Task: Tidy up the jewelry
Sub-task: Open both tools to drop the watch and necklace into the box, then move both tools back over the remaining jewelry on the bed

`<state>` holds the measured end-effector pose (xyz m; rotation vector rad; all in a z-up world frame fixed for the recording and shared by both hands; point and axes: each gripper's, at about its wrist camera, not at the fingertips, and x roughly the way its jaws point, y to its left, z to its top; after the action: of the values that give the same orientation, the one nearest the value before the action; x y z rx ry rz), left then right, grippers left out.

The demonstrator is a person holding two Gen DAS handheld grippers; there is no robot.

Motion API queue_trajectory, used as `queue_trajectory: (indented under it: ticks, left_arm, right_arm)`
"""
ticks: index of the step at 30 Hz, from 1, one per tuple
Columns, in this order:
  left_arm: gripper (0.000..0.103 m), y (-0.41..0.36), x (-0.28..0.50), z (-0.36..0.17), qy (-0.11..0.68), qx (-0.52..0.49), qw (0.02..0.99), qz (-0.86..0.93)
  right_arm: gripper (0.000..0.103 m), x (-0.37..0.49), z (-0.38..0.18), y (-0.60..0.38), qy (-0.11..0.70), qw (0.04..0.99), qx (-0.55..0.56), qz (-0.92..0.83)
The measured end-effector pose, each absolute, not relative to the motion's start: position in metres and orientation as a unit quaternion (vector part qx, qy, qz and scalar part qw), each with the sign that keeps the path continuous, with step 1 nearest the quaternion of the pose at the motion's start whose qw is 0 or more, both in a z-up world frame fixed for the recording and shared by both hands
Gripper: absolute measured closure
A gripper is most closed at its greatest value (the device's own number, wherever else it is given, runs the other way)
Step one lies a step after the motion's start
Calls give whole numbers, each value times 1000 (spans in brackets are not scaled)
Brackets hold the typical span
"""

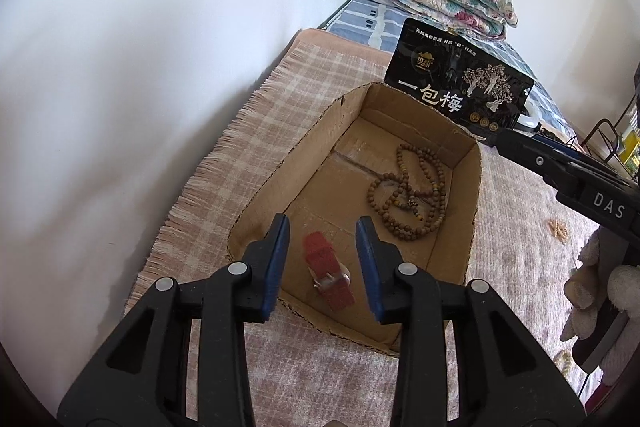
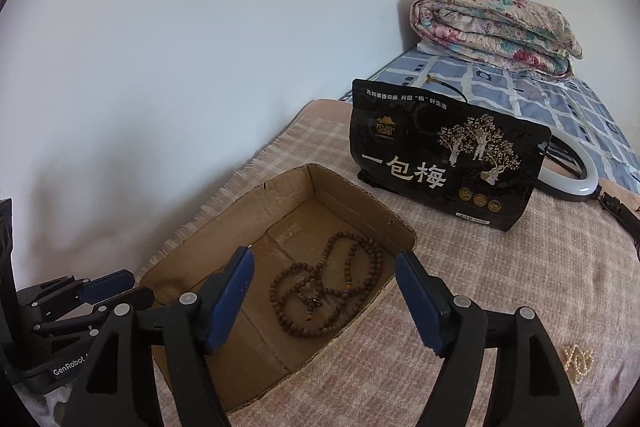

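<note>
An open cardboard box (image 1: pixel 280 163) sits on a pink checked blanket. Inside lie a brown wooden bead necklace (image 1: pixel 408 195) and a red watch strap with a metal buckle (image 1: pixel 330 277). My left gripper (image 1: pixel 322 227) is open, hovering over the near end of the box with the red strap between and below its fingers, not touching. In the right wrist view my right gripper (image 2: pixel 324 263) is open and empty above the box (image 2: pixel 360 203) and the bead necklace (image 2: pixel 328 283). A small pearl piece (image 2: pixel 578 361) lies on the blanket at right.
A black snack bag (image 2: pixel 440 155) stands behind the box. A white ring light (image 2: pixel 580 179) lies behind the bag. A folded floral quilt (image 2: pixel 496 31) lies on a blue checked bed. The white wall runs along the left. The left gripper's body (image 2: pixel 80 307) shows at lower left.
</note>
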<state>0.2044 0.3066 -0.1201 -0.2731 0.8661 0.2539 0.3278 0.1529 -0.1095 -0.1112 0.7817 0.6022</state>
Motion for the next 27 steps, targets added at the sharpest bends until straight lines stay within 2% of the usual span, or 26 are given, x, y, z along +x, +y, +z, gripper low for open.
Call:
queue_trajectory:
  ticks: [11, 15, 27]
  left_arm:
    - [69, 286, 200, -101, 394, -125, 903, 117]
    - [69, 272, 197, -88, 377, -120, 912, 109]
    - [69, 207, 193, -56, 336, -58, 938, 68]
  right_arm:
    - [13, 321, -96, 119, 364, 894, -59, 254]
    - [2, 316, -87, 103, 352, 904, -60, 237]
    - [0, 302, -62, 39, 325, 928, -54, 174]
